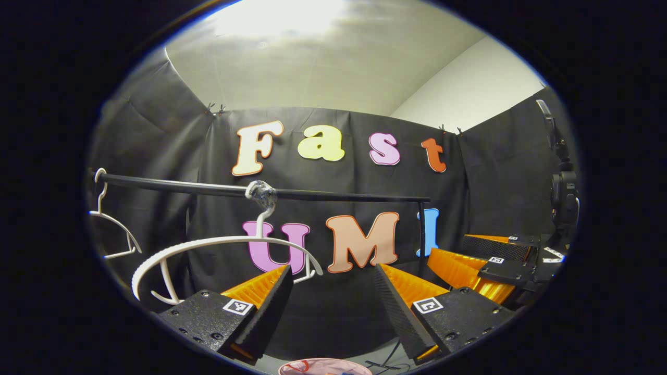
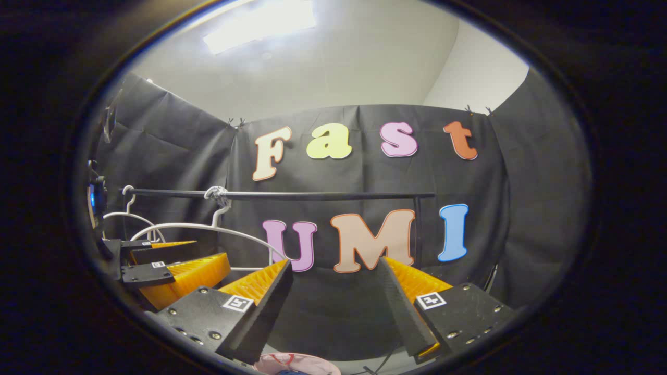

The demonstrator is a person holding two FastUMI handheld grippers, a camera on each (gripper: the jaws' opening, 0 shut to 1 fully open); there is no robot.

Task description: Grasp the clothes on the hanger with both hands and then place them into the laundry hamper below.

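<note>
The white plastic hanger point(image 1: 219, 247) hung bare on the black metal rail point(image 1: 312, 195). At the bottom edge, pink fabric showed in the round laundry hamper point(image 1: 323, 367), so the task looked essentially done. Both the left hand-held gripper point(image 1: 331, 302) and the right hand-held gripper point(image 2: 333, 302) were released, empty.

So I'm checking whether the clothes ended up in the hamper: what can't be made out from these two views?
- Left gripper view: the round pink-rimmed hamper is cut off by the bottom edge; its contents can't be judged.
- Right gripper view: the same hamper is cropped below, partly behind the right claw.
- The bare white plastic hanger on the black rail is partly hidden by the left claw.
</note>
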